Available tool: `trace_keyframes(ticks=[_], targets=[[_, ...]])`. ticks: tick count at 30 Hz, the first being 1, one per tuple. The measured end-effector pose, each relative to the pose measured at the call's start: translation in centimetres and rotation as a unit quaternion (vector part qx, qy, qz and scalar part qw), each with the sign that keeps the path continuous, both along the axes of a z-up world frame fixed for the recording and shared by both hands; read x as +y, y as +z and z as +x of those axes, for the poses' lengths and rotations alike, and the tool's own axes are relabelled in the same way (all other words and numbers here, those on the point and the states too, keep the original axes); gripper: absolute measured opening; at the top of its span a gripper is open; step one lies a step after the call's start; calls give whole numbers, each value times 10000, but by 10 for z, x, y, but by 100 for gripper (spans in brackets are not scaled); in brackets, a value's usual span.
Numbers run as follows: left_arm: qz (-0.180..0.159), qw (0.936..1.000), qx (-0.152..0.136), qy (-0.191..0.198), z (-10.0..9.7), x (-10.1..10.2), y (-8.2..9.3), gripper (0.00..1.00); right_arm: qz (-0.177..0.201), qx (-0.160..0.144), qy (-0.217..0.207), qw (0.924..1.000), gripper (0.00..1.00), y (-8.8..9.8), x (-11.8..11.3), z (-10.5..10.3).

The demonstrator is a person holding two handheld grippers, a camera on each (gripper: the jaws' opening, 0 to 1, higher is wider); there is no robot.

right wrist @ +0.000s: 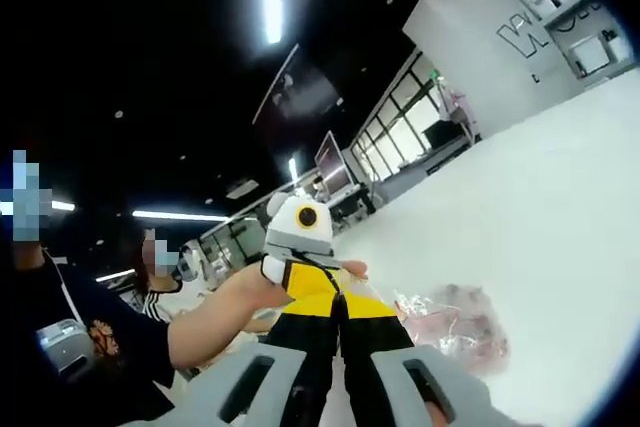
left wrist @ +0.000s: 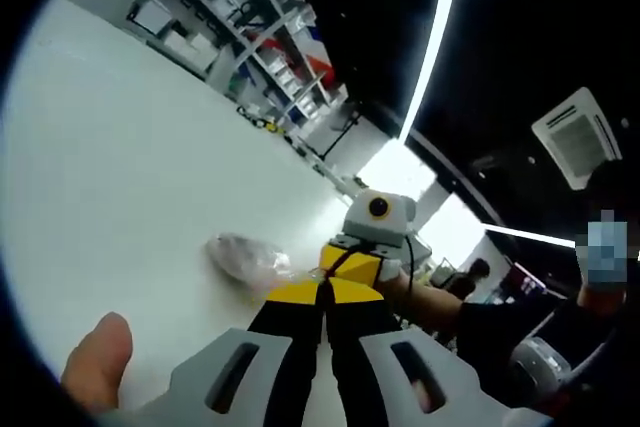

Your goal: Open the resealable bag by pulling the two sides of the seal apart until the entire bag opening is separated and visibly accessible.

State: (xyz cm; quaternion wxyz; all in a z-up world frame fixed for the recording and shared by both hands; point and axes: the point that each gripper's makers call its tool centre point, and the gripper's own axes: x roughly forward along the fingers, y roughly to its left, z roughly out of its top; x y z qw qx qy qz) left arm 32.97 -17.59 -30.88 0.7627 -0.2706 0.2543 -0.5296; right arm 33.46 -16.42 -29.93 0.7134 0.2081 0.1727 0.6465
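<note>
Bag (left wrist: 245, 259): clear, crumpled, lay on the white worktop (left wrist: 130, 167); in the right tool view it (right wrist: 455, 325) sat just right of the 2 tools.
Seal: too blurred to tell whether it was parted.
Left tool (left wrist: 322, 299): jaws close together, tips at the bag's edge; cannot tell whether they pinched it.
Right tool (right wrist: 336, 309): jaws close together near the bag's left edge; grip cannot be told.
Hand (right wrist: 250, 287): held the opposite tool.
Thumb (left wrist: 98, 359): at lower left.
Shelves (left wrist: 250, 37): behind the worktop.
</note>
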Motion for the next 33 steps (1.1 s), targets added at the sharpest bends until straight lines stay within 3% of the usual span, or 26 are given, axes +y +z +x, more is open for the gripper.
trace_keyframes(ticks=[8, 14, 16, 22, 30, 31, 32, 33], targets=[[77, 9998, -163, 72, -2, -3, -1, 1, -30, 14, -116, 9999, 0, -1, -1, -2], [252, 9992, -286, 109, -4, -5, -4, 0, -193, -147, -317, 9992, 0, -5, -1, -7], [258, 9993, -251, 114, -4, -5, -5, 0, -286, -319, -385, 9983, 0, -6, -1, -7], [320, 9990, -287, 105, -8, -6, -4, 0, -428, -480, -475, 9968, 0, -4, 0, 5], [402, 9988, -253, 113, -13, -7, -7, 0, -562, -579, -595, 9950, 0, -6, 0, 5], [470, 9988, -131, -6, -19, -9, -11, 0, -593, -667, -748, 9932, 0, -7, -2, 12], [527, 9984, -198, -3, -20, -10, -13, 0, -533, -569, -809, 9937, 0, -4, -6, 19], [631, 9965, -523, 160, -13, -7, -14, 0, -263, -271, -641, 9972, 0, 2, -6, 17]])
